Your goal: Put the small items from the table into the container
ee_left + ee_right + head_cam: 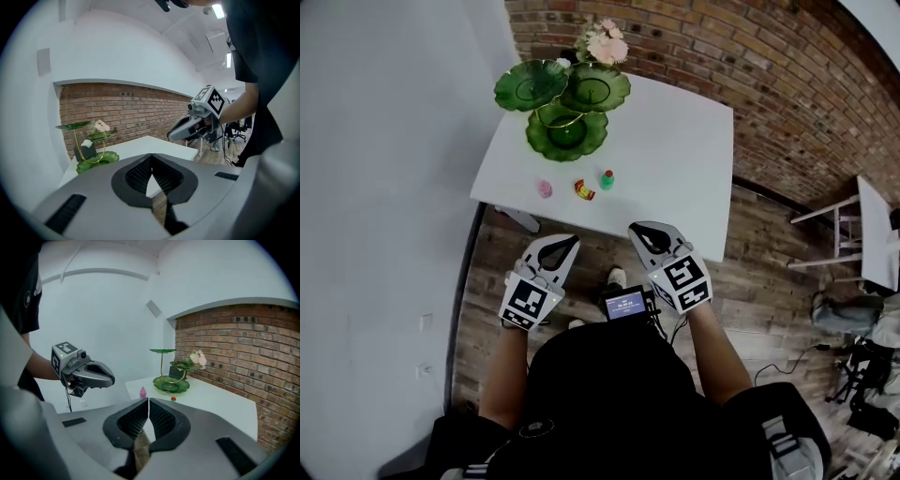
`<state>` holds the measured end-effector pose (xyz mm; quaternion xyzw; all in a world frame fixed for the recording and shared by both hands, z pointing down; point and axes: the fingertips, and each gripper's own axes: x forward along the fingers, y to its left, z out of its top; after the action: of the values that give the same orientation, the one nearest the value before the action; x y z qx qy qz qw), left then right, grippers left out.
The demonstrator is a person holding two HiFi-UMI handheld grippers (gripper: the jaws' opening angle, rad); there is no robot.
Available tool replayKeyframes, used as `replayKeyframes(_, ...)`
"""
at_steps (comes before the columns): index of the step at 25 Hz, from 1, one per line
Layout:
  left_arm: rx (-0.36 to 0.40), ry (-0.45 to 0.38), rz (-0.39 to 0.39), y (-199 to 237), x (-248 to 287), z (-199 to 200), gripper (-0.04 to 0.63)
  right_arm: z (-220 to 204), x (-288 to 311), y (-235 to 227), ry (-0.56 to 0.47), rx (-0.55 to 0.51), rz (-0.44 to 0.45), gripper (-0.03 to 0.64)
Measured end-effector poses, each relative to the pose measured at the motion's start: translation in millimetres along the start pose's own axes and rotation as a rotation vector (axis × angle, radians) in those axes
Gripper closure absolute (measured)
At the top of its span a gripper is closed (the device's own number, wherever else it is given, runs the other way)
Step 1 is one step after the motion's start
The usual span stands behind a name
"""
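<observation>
Fingers of the left gripper [570, 242] and right gripper [637, 230] sit closed and empty — short of the surface [675, 159] holding a pink bottle [545, 188], a wrapper [584, 190], a green bottle [607, 179] and a green stand [567, 131].

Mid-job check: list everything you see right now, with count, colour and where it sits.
table: one, white, in the corner by the brick wall
dish stand: one, green leaf dishes in tiers, far left of the table
flowers: one bunch, pink and white, behind the dish stand
little bottle: one, pink, near edge, leftmost of the small items
packet: one, red and yellow, middle
capped bottle: one, green with red top, rightmost
side table: one, white, on the floor at right
screen: one, lit, at the person's chest
left gripper: grey, shut, empty, short of the table
right gripper: grey, shut, empty, short of the table
</observation>
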<state>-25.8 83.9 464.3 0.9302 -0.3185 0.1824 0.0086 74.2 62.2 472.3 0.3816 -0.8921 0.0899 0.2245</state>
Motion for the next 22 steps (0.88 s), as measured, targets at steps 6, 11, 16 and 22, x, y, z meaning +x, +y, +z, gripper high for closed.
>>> replayKeyframes(6,-0.053,0.018,0.081,42,45,10,0.584,7,40,-40,0.033,-0.034,0.102,0.6)
replayKeyframes(11,-0.095,0.056,0.097,57,64,-2,0.584,8,68,-58,0.063,-0.052,0.154,0.6)
replayKeyframes(16,-0.112,0.064,0.065,77,71,-8,0.584,17,87,-60,0.059,-0.025,0.141,0.6)
replayKeyframes(22,-0.087,0.054,0.005,98,69,-5,0.584,32,99,-58,0.038,0.008,0.088,0.6)
